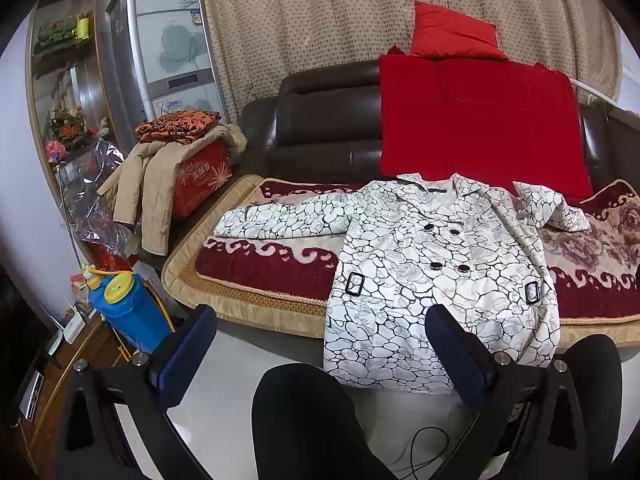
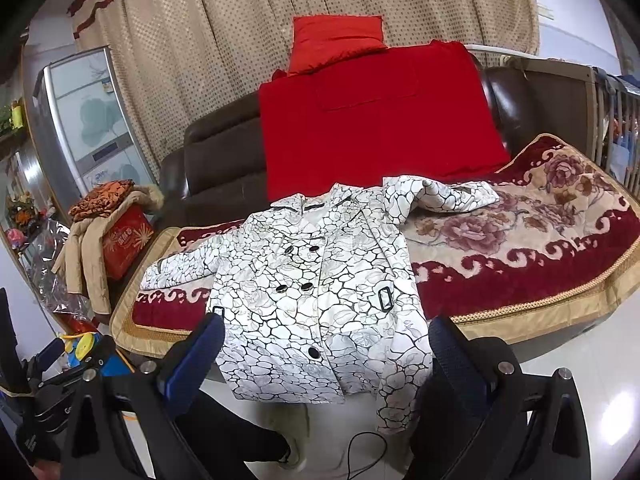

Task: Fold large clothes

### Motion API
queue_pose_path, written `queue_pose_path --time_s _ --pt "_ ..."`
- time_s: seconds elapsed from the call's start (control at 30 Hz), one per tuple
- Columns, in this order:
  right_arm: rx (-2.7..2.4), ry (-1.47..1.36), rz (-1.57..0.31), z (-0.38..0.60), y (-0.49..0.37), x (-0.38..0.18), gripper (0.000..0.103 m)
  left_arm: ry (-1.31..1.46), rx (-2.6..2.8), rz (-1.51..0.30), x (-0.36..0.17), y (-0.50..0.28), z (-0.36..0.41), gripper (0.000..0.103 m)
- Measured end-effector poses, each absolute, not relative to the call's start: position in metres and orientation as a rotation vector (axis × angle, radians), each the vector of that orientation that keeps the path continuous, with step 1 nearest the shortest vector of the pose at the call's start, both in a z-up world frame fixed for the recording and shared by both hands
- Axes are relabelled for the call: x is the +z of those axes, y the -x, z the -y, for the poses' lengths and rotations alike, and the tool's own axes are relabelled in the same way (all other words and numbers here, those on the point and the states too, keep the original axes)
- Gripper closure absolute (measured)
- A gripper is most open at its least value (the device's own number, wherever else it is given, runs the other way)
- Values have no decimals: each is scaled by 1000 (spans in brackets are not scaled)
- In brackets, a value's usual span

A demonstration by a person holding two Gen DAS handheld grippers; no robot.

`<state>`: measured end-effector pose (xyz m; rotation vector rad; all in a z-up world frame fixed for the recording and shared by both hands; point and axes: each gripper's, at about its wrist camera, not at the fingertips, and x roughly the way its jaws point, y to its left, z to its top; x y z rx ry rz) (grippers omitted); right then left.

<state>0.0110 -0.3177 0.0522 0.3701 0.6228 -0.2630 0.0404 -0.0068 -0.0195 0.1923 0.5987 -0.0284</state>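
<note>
Coat (image 1: 436, 268) flat on sofa (image 1: 320, 128), unfolded; left gripper (image 1: 320, 344), right gripper (image 2: 324, 356) both spread, empty; box (image 1: 200, 178) lettering unreadable.

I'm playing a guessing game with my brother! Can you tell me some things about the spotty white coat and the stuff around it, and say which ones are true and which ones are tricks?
1. The white patterned coat lies spread out on the sofa, front side up. True.
2. The right gripper is pinching the coat's hem. False: its fingers are wide apart and hold nothing.
3. The coat's bottom edge hangs off the front of the flowery blanket. True.
4. The left gripper is shut on a sleeve. False: it is open and empty.
5. The cushion on top of the sofa back is blue. False: it is red.
</note>
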Motion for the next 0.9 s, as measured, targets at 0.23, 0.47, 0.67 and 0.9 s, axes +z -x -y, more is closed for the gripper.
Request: queue_pose_path --time_s 0.23,0.47,0.67,0.9 --pt "-260 -366 -623 315 -9 53 0 -192 -29 -599 -19 -39 5 0" --pt "-263 -370 -630 316 -10 50 0 -194 -29 -602 -20 -39 6 0" --pt "-263 -378 -638 318 -11 48 0 -199 -32 -605 -23 -40 8 0" --pt "-263 -386 -646 319 -12 46 0 -201 -33 -607 -24 -41 8 0"
